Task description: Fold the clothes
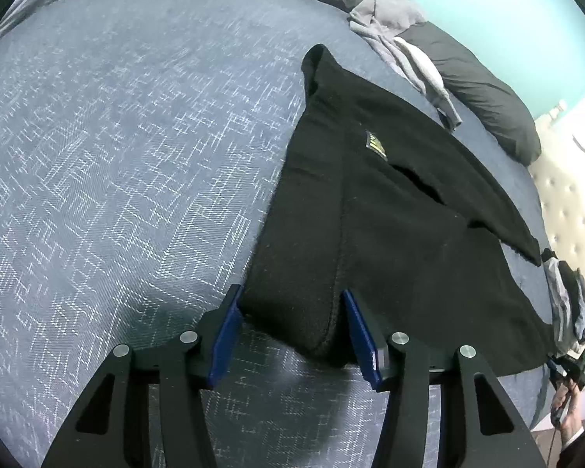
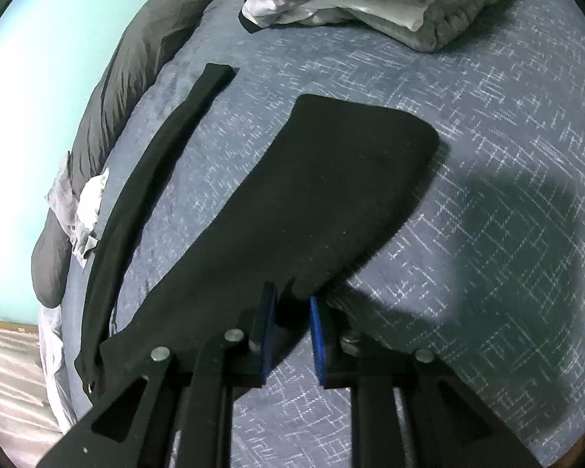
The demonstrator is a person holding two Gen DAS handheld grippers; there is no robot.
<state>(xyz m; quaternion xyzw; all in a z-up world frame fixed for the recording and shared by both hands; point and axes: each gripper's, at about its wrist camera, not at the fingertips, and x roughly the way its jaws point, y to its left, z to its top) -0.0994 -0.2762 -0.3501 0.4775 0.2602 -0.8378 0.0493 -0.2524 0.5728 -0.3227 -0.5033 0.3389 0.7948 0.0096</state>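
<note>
Blue-padded fingers (image 1: 226, 335) of the left gripper (image 1: 292, 331) stand spread apart around a folded edge of the black garment (image 1: 401, 226), not pinching it. That garment lies flat on the blue patterned bedspread (image 1: 117, 156), while the right gripper (image 2: 292, 331) has clenched its hem.

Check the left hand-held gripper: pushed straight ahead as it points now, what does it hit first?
The black garment. Its folded edge already sits between the open fingers of the left hand-held gripper, so going forward meets that cloth at once, over the blue bedspread. Depth is uncertain in the fisheye view.
</note>
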